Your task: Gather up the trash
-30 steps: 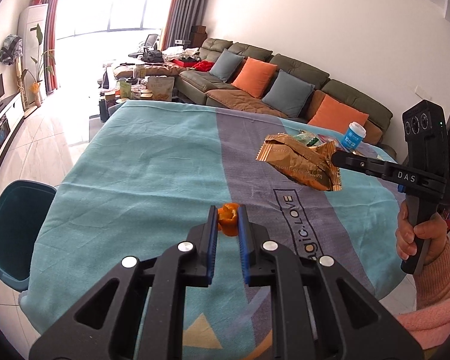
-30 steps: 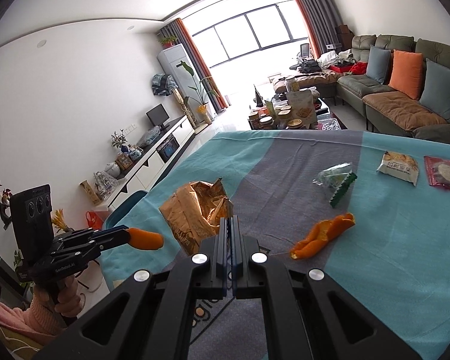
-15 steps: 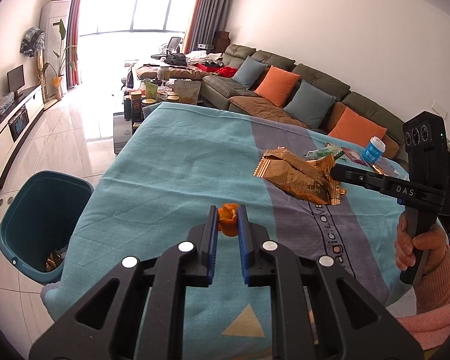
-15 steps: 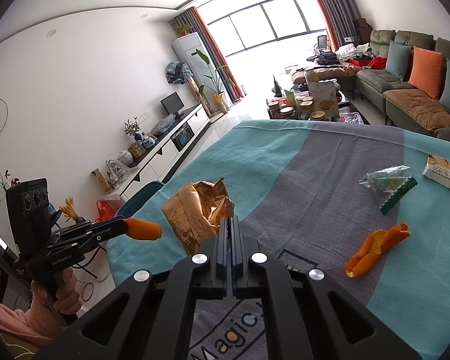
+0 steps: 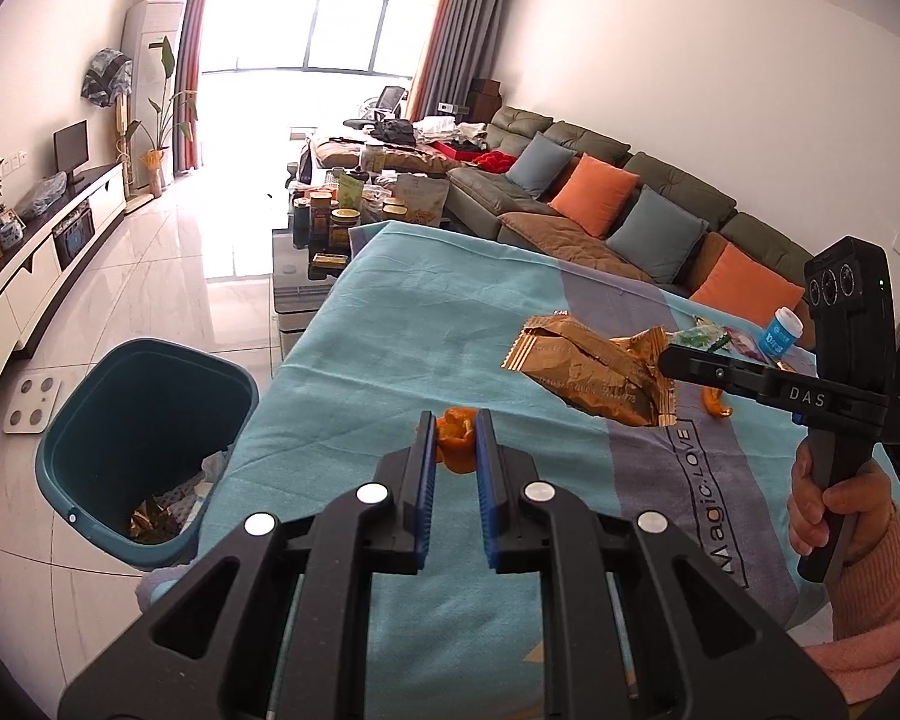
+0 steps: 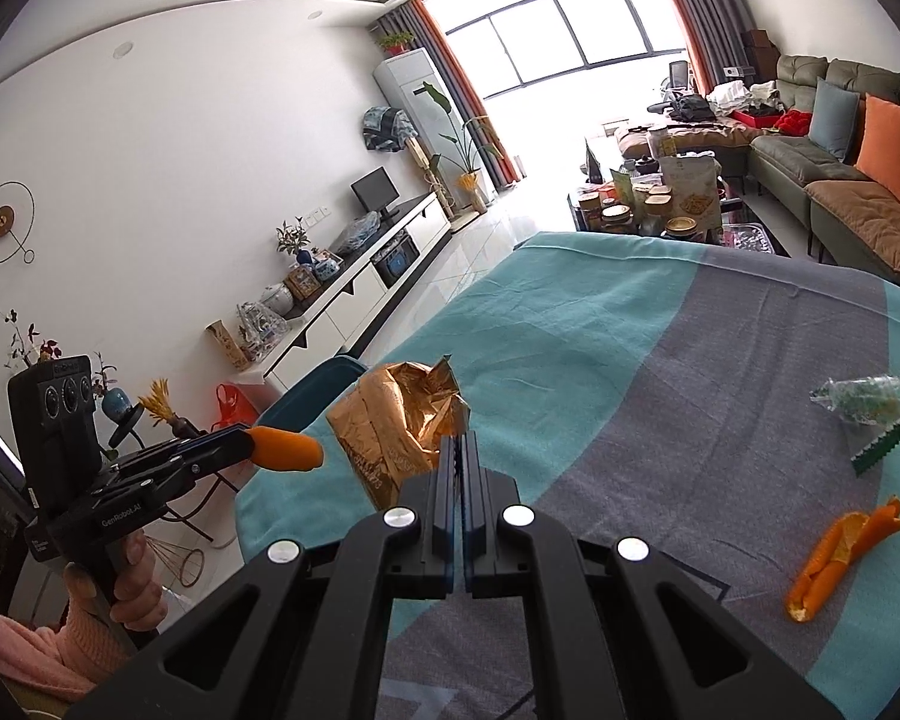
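My left gripper (image 5: 455,420) is shut on a curled piece of orange peel (image 5: 456,441), held above the near left part of the teal and grey tablecloth (image 5: 426,312). The same peel (image 6: 287,449) sticks out of that gripper in the right wrist view. My right gripper (image 6: 459,441) is shut on a crumpled gold snack wrapper (image 6: 390,426), and from the left wrist view the wrapper (image 5: 594,369) hangs in the air over the cloth. A teal trash bin (image 5: 144,438) stands on the floor left of the table, with some trash inside.
On the cloth lie another orange peel (image 6: 840,555), a clear wrapper with a green strip (image 6: 876,411) and a blue-capped white bottle (image 5: 780,333). A cluttered coffee table (image 5: 354,210) and a long sofa (image 5: 618,210) stand beyond. A white scale (image 5: 33,402) lies on the tiled floor.
Both grippers have swung left with their loads. The trash bin has come fully into the left wrist view, and the loose peel and clear wrapper have slid to the right in the right wrist view.
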`<action>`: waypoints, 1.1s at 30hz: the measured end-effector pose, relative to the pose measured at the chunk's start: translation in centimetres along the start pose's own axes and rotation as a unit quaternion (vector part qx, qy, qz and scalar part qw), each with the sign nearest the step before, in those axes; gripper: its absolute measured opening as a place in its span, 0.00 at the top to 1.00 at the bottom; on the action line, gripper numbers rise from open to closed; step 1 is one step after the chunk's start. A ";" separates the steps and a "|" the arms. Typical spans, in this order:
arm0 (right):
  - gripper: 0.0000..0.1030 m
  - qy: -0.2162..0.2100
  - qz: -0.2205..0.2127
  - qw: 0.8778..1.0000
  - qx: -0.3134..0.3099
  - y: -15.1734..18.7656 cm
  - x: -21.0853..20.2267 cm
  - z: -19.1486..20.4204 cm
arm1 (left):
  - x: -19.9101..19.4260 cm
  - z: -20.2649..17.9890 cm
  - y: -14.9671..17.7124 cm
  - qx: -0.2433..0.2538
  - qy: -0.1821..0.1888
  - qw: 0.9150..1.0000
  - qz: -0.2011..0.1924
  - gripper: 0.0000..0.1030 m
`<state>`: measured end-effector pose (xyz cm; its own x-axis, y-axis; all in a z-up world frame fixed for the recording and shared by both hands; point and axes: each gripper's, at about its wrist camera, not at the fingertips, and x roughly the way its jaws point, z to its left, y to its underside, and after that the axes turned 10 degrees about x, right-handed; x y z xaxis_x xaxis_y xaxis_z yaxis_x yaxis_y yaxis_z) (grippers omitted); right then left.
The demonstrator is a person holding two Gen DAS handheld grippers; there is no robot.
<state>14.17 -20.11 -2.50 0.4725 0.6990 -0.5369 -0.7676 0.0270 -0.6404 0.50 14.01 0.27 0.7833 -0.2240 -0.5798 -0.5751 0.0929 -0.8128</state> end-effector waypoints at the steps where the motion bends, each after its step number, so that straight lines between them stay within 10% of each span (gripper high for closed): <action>1: 0.99 -0.003 0.002 1.000 -0.003 -0.2 0.4 0.3 | -0.1 0.3 0.0 -0.003 -0.004 1.000 -0.001 0.87; 33: 0.99 -0.048 0.071 0.995 -0.045 -1.7 10.4 7.3 | -1.8 10.3 0.7 -0.082 -0.102 0.991 -0.005 0.88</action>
<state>17.24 -7.68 -3.00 0.3153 0.7559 -0.5738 -0.7794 -0.1387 -0.6109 1.06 24.46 0.17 0.8105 -0.0213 -0.5853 -0.5852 -0.0705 -0.8078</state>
